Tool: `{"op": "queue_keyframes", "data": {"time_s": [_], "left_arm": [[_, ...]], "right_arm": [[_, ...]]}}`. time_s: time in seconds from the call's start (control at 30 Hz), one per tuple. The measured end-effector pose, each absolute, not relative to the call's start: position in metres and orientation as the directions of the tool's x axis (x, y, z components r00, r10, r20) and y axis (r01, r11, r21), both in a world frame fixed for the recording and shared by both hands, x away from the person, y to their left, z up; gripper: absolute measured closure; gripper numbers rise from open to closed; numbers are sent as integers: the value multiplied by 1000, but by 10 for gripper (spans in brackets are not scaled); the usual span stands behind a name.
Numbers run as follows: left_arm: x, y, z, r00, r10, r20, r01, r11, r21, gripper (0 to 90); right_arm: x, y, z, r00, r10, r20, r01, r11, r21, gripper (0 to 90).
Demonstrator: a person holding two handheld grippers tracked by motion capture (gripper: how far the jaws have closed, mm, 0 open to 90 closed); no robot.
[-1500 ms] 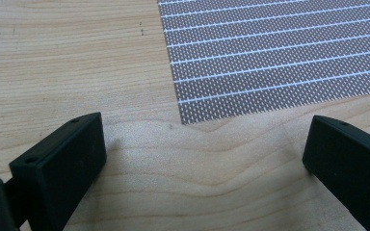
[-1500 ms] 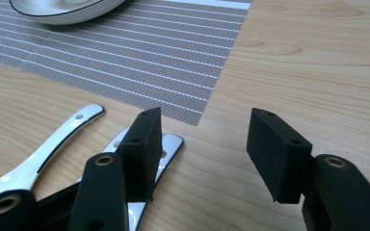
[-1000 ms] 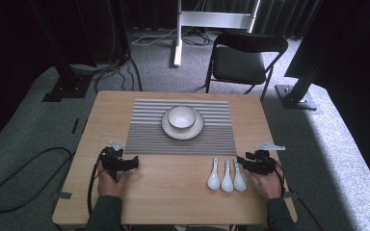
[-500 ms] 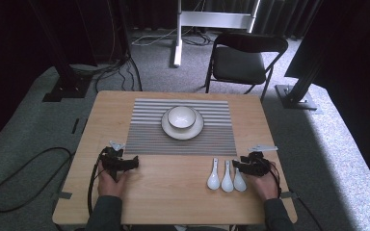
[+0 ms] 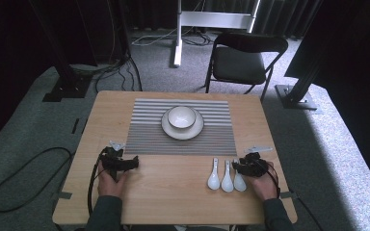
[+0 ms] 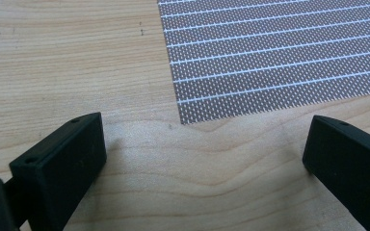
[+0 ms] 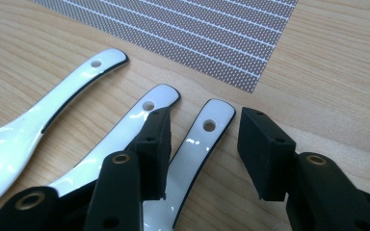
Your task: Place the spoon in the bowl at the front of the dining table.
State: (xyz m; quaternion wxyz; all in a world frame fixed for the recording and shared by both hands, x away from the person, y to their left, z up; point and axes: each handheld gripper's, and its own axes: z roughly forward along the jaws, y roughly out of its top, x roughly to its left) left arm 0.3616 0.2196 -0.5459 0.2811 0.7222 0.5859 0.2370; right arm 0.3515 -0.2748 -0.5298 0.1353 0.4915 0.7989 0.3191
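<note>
High view overlooks table; gripper views skim it closely.

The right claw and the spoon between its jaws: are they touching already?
Apart. In the right gripper view the right claw straddles the handle of the rightmost spoon, with bare wood visible between the handle and the right jaw, and a slim gap at the left jaw.

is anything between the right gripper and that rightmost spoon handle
Nothing visible. The right gripper is open with its jaws on either side of the rightmost spoon handle; the middle spoon lies just outside one jaw, under its edge.
</note>
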Motion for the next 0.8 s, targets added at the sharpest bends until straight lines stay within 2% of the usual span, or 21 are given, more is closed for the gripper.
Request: {"op": "queue_keyframes", "data": {"time_s": [0.4, 0.6, 0.8], "left_arm": [[362, 220, -546, 201, 980, 13, 713, -155, 684, 17], [361, 219, -546, 199, 980, 13, 713, -154, 685, 17], [361, 219, -546, 199, 980, 13, 713, -154, 684, 17]], "right_arm": [[352, -271, -531, -483, 873, 62, 698, 341, 630, 612], [351, -270, -530, -482, 876, 11, 691, 372, 620, 735], [352, -270, -530, -477, 879, 6, 694, 373, 616, 738]]}}
